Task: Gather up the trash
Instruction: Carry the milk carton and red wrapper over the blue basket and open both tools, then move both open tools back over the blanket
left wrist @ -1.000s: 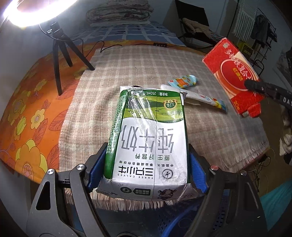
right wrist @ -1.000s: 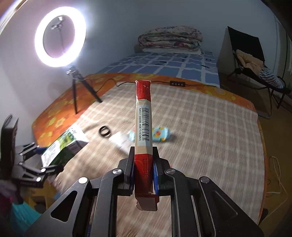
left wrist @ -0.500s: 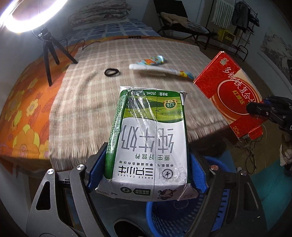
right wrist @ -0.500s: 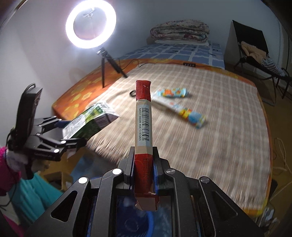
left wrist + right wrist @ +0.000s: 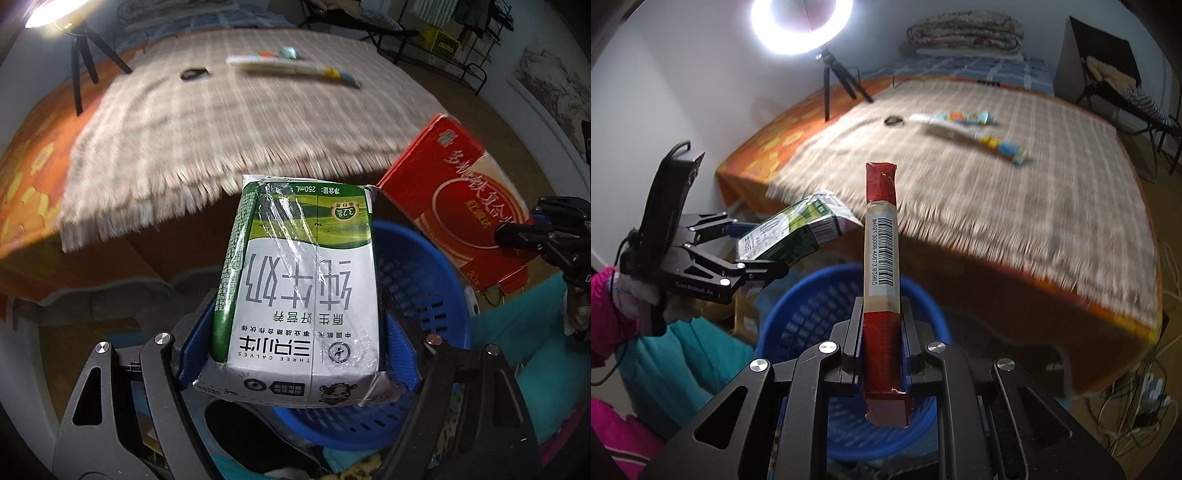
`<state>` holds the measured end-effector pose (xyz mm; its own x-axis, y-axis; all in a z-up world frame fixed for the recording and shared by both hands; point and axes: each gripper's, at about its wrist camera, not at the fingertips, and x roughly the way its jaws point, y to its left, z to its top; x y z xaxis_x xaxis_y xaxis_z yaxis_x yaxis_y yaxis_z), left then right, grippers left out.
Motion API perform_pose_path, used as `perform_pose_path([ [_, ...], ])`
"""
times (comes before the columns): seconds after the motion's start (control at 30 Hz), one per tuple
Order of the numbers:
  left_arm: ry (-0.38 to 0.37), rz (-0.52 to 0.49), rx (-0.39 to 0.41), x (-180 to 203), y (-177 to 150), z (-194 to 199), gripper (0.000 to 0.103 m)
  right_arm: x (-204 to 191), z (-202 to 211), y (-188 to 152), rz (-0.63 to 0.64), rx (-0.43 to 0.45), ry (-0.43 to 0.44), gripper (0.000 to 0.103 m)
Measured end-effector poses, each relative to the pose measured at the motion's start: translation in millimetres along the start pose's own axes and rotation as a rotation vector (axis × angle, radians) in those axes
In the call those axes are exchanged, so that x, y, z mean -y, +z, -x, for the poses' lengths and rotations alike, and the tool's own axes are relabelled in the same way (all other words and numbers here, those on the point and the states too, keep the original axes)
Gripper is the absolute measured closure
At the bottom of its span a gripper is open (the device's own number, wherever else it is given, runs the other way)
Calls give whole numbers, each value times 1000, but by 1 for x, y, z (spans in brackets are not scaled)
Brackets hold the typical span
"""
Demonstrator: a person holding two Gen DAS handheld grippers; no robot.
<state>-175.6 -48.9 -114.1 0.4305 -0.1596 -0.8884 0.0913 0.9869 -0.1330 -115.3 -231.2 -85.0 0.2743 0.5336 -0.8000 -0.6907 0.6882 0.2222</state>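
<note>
Two grippers are hanging over the bin [image 5: 798, 317], left one [image 5: 299, 354] clamping the carton [image 5: 303, 291] wide, right one [image 5: 882, 354] pinching the box [image 5: 882, 295] narrowly; either could be glancing off the near rim if dropped early.

Glary ring light [image 5: 801, 26] top-left, motion-blurred bed cloth [image 5: 997, 192], fisheye-warped edges w/ dark corners.

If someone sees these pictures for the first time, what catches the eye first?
The green-and-white milk carton, clamped in the left gripper, fills the left wrist view. The flat red box stands edge-on in the right gripper. Both hang above the blue basket beside the bed.
</note>
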Motion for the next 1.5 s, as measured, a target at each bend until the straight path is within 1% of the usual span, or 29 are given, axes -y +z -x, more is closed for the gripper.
perform_pose_path([
  [0.17,2,-26,-49,9,-11,-14,21,-4,-10,-24,-15,-54,-7,89],
  [0.27,5,-46,-77,15,-17,-22,21,-1,-13,-31,-36,-73,-2,89],
  [0.5,21,-69,-144,20,-28,-42,20,-8,-24,-47,-2,-128,-33,89],
  [0.6,14,-72,-179,22,-33,-50,20,-8,-31,-51,-10,-143,-23,89],
  [0.83,14,-90,-189,26,-35,-54,20,-11,-45,-55,-5,-181,-7,88],
  [0.9,14,-90,-188,26,-34,-54,20,-11,-47,-57,-7,-191,-3,85],
  [1.2,22,-97,-175,26,-32,-53,20,-6,-54,-57,-34,-217,-3,84],
  [1.3,24,-95,-168,27,-30,-52,20,-5,-55,-57,-41,-225,-10,76],
  [1.37,26,-92,-161,25,-28,-51,20,-4,-54,-57,-41,-222,-14,66],
  [1.43,27,-88,-154,24,-25,-50,20,-4,-53,-56,-41,-215,-16,63],
  [1.5,30,-81,-145,22,-21,-48,20,-3,-52,-54,-44,-213,-20,62],
])
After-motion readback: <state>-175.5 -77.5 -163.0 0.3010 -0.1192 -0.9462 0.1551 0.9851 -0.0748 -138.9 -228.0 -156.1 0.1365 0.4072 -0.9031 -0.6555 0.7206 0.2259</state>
